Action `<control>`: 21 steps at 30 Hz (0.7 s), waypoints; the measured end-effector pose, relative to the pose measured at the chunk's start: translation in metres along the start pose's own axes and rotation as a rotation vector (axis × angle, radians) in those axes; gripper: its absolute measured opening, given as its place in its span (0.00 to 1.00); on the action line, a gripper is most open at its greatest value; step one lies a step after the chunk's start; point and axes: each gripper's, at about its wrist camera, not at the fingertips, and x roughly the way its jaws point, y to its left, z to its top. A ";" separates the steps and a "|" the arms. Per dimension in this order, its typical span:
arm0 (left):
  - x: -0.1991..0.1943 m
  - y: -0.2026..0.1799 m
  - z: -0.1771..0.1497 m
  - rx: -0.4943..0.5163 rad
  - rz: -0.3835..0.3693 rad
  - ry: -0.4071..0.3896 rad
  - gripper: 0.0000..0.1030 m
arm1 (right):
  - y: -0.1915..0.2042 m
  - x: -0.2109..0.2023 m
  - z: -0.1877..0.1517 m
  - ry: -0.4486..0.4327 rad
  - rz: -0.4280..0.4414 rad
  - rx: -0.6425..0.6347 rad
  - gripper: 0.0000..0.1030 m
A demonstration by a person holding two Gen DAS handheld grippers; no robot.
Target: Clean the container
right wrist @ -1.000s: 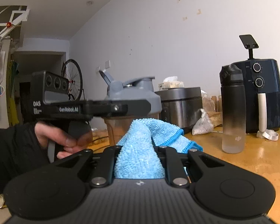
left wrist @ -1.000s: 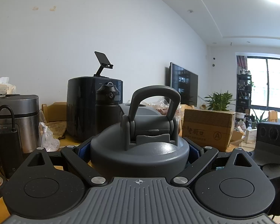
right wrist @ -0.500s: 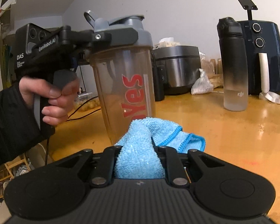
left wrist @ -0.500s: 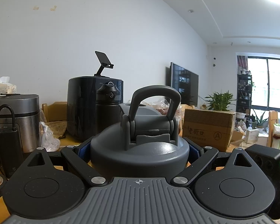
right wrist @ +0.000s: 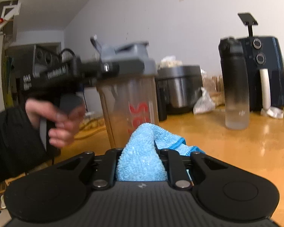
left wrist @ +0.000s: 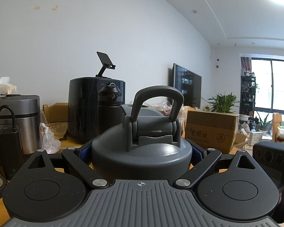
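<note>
Left wrist: unchanged, the left gripper [left wrist: 141,151] clamps the shaker's grey lid [left wrist: 142,152], with the right gripper's housing now nearer at right; right wrist: raised since half a second ago, the right gripper [right wrist: 140,162] pinches a blue cloth [right wrist: 141,162] before the upright shaker [right wrist: 130,102] on the table [right wrist: 236,151].

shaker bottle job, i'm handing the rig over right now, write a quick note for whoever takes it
Left hand-held gripper: shut on the shaker bottle at its grey lid; bottle is upright.
Right hand-held gripper: shut on the blue cloth, just in front of the bottle's lower wall; contact can't be confirmed.
Table: a black water bottle, air fryer and rice cooker stand behind.
Done: both grips secured.
Left: wipe the bottle's outside; lid is on, so the inside is unreached.
</note>
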 end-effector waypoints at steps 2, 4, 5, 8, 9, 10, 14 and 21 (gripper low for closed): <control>0.000 0.000 0.000 0.000 0.000 0.000 0.92 | 0.002 -0.004 0.007 -0.032 0.002 -0.002 0.09; 0.000 0.001 0.000 0.000 -0.001 -0.001 0.92 | 0.004 -0.008 0.015 -0.061 0.007 -0.006 0.09; 0.000 0.001 0.000 0.000 -0.001 -0.002 0.92 | 0.006 -0.010 0.018 -0.075 0.009 -0.008 0.09; 0.000 0.000 -0.001 -0.001 -0.001 -0.003 0.92 | 0.009 -0.015 0.027 -0.104 0.014 -0.017 0.09; 0.000 0.001 -0.001 -0.001 -0.002 -0.003 0.92 | 0.010 -0.016 0.029 -0.113 0.016 -0.018 0.09; 0.000 0.001 -0.001 -0.002 -0.002 -0.002 0.92 | 0.010 -0.017 0.031 -0.119 0.018 -0.020 0.09; 0.000 0.000 -0.001 -0.003 -0.001 -0.002 0.92 | 0.012 -0.019 0.036 -0.133 0.019 -0.029 0.09; 0.000 0.000 -0.002 -0.004 -0.001 -0.002 0.92 | 0.012 -0.017 0.033 -0.118 0.017 -0.039 0.09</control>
